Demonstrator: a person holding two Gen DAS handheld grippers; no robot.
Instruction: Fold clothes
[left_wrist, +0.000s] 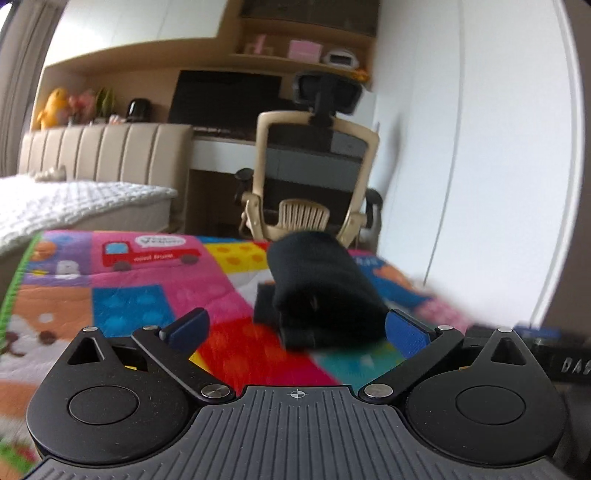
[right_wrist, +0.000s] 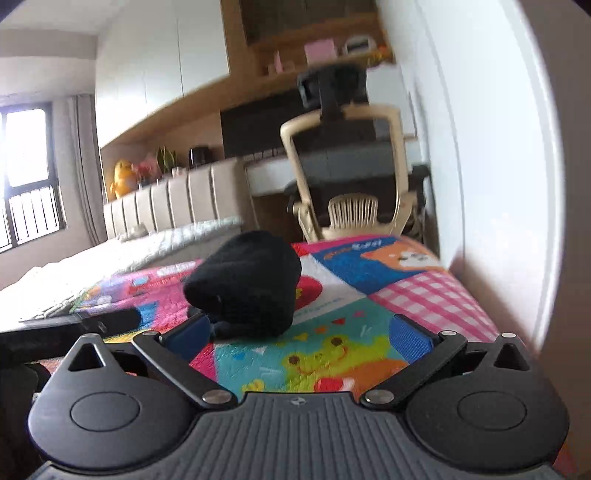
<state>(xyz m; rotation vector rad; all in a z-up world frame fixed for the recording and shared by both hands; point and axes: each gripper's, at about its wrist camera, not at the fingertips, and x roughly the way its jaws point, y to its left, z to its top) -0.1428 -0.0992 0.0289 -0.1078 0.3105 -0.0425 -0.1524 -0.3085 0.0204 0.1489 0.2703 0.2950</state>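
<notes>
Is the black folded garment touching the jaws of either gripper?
Cannot tell. In both wrist views the black garment lies on the colourful mat with the jaws wide open, but blur hides any gap at the nearest pad.

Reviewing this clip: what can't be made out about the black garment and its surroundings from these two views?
- Black garment: left wrist view, motion blur hides its type and fold count.
- Its far side: right wrist view, hidden by its own bulk.
- Mat lettering: too blurred to read.
- Dark bar, right wrist view: cut by the left edge, unidentifiable.
</notes>
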